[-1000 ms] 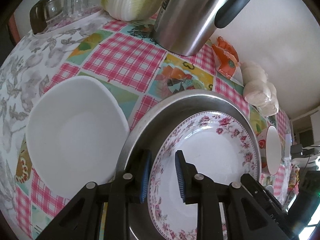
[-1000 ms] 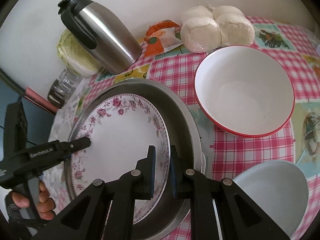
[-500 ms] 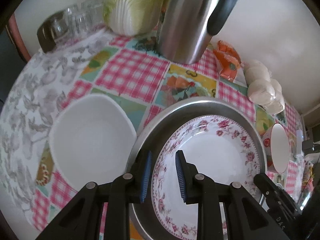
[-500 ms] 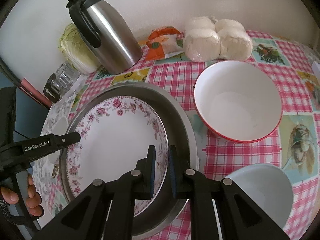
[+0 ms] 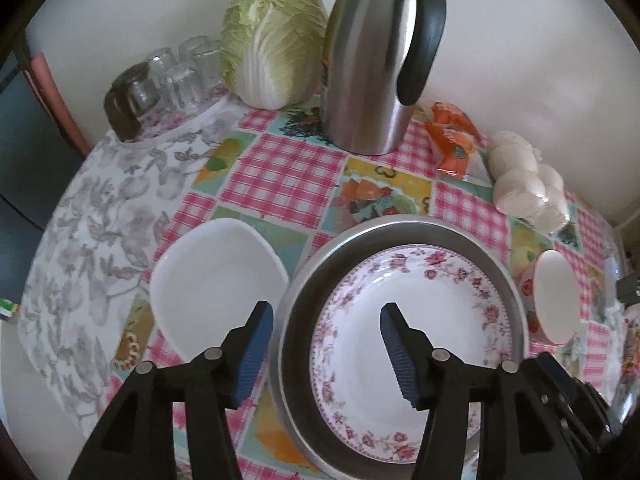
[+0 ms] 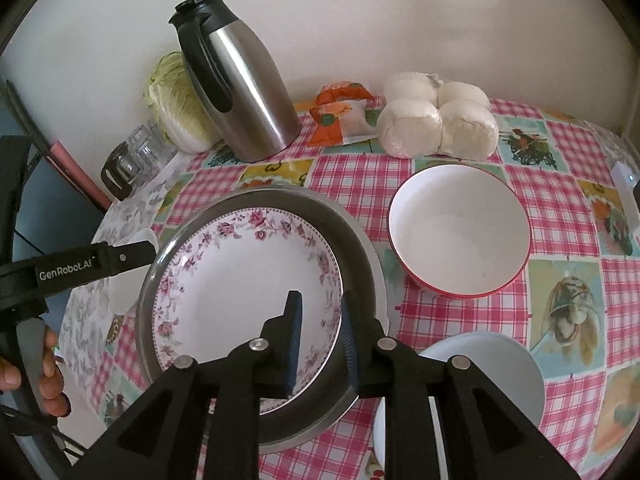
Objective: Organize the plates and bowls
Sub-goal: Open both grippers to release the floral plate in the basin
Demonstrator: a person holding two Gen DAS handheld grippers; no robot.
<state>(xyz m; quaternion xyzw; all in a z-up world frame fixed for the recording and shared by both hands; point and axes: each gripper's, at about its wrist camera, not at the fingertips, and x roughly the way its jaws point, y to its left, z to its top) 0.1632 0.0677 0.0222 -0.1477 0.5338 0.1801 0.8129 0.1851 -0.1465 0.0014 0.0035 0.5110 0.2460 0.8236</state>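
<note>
Two black grippers hang nearest, both spread apart and empty: the left gripper straddles the near-left rim of the round steel pan holding the rose-patterned plate, the right gripper its near-right rim. A white squarish plate lies left, a red-rimmed white bowl right. Farthest, a steel thermos jug stands.

My left view cuts off the kettle top; the glasses blur together (count unclear).
</note>
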